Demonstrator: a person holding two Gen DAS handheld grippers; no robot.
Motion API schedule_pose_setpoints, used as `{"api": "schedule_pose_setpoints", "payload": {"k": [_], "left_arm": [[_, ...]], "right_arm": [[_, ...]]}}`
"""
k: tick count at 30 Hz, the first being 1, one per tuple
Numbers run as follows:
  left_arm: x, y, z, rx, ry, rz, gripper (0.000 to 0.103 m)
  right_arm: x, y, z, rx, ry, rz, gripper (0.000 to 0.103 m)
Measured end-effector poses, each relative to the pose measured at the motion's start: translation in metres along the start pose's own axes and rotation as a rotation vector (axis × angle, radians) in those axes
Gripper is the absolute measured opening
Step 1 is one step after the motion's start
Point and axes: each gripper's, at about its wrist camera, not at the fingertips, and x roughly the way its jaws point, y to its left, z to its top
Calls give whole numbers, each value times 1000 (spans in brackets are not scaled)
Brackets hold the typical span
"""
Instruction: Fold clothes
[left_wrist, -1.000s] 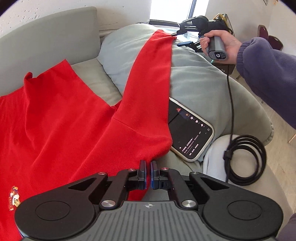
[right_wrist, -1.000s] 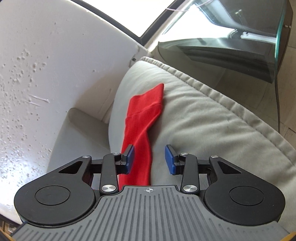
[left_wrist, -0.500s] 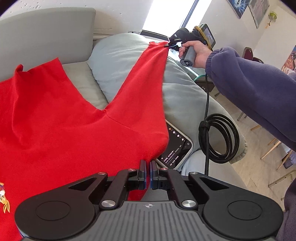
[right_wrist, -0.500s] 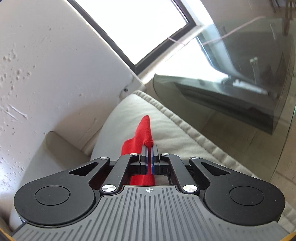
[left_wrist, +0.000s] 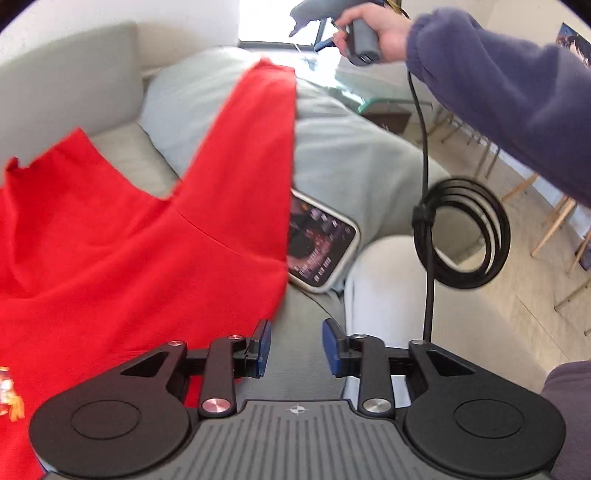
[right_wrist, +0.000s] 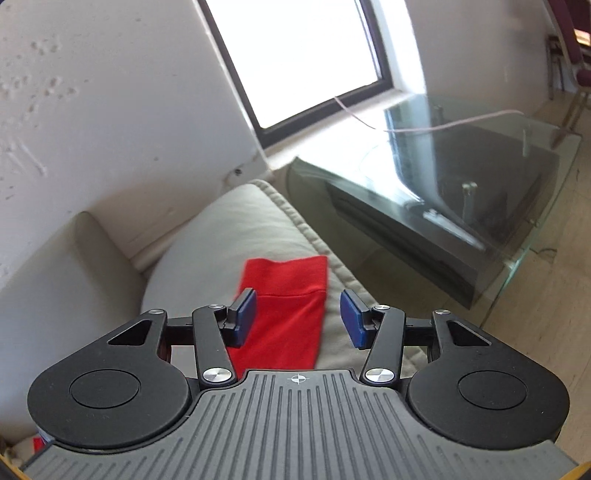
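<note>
A red garment lies spread over a grey sofa, one sleeve stretched up across a big grey cushion. My left gripper is opening just right of the garment's hem; nothing sits between its blue pads. In the right wrist view my right gripper is opening above the flat sleeve end, which lies loose on the cushion, with the pads off the cloth. The left wrist view shows that right gripper raised above the sleeve tip in a person's hand.
A phone with a lit screen lies on the cushion beside the garment's edge. A coiled black cable hangs from the right gripper. A glass table stands beyond the cushion, under a window. Wooden chair legs stand on the floor.
Both grippers were shut on the red cloth half a second ago and now stand open, the cloth released. The right gripper has lifted off the sleeve, which lies flat.
</note>
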Motion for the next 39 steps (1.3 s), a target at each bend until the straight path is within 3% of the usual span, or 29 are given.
{"api": "schedule_pose_setpoints", "payload": {"k": [4, 10, 14, 19, 24, 29, 34, 37, 39], "left_arm": [[-47, 37, 7, -136, -119, 96, 37], [-108, 118, -2, -442, -256, 259, 38], [-135, 147, -38, -569, -264, 391, 41], [-176, 183, -106, -843, -328, 421, 41], [-223, 214, -146, -1040, -485, 445, 41], [-258, 250, -134, -1126, -672, 528, 41], [-256, 310, -90, -1320, -722, 745, 45], [-245, 357, -89, -1493, -776, 711, 45], [-238, 380, -92, -1541, -809, 694, 47]], "right_arm": [[-41, 53, 2, -112, -23, 114, 54], [-70, 135, -13, -203, -16, 298, 65], [-69, 173, -50, -201, 79, 377, 66], [-88, 223, -118, -284, 222, 492, 66], [-125, 309, -183, -589, 292, 633, 65], [-156, 408, -240, -798, 315, 752, 58], [-161, 493, -285, -898, 343, 787, 58], [-158, 542, -313, -965, 362, 794, 59], [-143, 568, -331, -1011, 388, 784, 60]]}}
